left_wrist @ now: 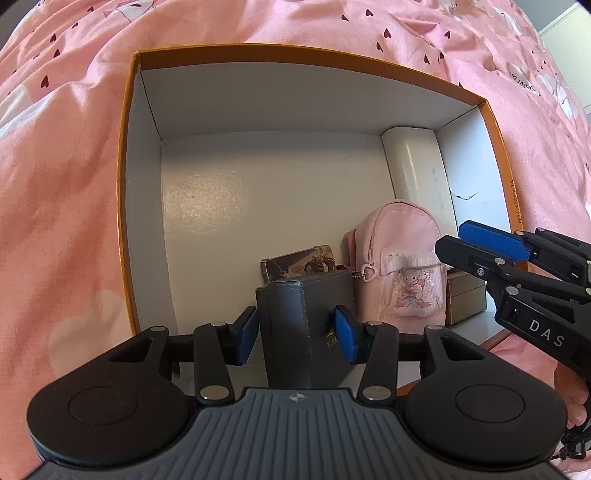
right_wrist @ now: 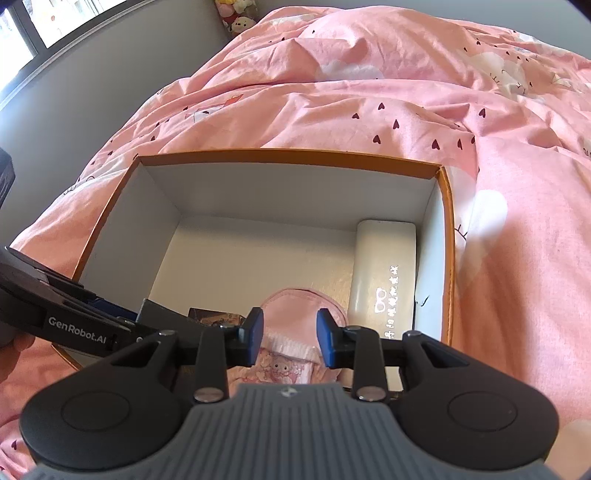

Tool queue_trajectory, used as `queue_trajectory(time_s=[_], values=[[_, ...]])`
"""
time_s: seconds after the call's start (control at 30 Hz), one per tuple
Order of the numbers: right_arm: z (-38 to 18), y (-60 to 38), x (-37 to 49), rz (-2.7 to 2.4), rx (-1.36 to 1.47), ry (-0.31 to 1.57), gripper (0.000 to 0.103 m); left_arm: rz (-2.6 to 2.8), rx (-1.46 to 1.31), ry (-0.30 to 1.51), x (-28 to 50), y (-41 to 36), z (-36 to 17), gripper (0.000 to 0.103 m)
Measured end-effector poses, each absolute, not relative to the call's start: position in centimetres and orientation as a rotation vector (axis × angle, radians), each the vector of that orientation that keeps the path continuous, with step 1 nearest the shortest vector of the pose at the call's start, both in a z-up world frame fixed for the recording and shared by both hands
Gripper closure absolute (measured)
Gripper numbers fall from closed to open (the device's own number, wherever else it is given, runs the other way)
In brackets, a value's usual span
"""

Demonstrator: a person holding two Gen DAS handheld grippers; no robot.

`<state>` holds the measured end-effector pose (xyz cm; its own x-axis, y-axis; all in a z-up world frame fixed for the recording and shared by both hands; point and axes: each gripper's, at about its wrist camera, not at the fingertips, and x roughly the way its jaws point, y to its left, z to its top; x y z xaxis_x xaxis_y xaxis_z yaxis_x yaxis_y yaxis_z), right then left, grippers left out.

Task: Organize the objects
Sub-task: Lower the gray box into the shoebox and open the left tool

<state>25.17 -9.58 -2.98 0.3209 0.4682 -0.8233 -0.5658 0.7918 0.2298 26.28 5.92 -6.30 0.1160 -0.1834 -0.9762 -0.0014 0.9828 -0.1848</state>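
An open orange box (left_wrist: 127, 155) with a white inside sits on the pink bedspread; it also shows in the right wrist view (right_wrist: 295, 155). My left gripper (left_wrist: 295, 330) is shut on a dark grey wallet (left_wrist: 299, 314) and holds it above the box's near side. In the box lie a small pink backpack pouch (left_wrist: 402, 258), a white glasses case (left_wrist: 413, 166) along the right wall, a picture card (left_wrist: 299, 260) and a small brown carton (left_wrist: 465, 297). My right gripper (right_wrist: 290, 339) is open and empty above the pink pouch (right_wrist: 288, 365). The case (right_wrist: 386, 269) lies to its right.
The rumpled pink bedspread (right_wrist: 406, 110) with dark hearts surrounds the box. A grey wall, a window and plush toys (right_wrist: 236, 14) are at the far left in the right wrist view. The box floor (left_wrist: 240, 206) is bare on the left.
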Motion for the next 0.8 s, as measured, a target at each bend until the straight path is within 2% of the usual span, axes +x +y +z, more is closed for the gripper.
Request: queue_trajectory(time_s=[0.4,0.67,0.73,0.8], values=[[-3.3,-10.1,25.3,0.659,-0.14,1.05,0.069,-0.238,0.085,1.49,26.2,3.3,-7.1,0.03],[-3.0,-10.1,25.1,0.665,-0.146,1.032,0.069,-0.286,0.24,1.541,26.5,2.1,-8.2,0.027],[-3.1,-10.2,25.2,0.665,-0.14,1.032,0.069,-0.286,0.201,1.558,26.9,2.3,-8.4,0.031],[-3.1,-10.2,25.1,0.665,-0.138,1.03,0.069,-0.268,0.101,1.573,27.2,3.0,-8.5,0.044]])
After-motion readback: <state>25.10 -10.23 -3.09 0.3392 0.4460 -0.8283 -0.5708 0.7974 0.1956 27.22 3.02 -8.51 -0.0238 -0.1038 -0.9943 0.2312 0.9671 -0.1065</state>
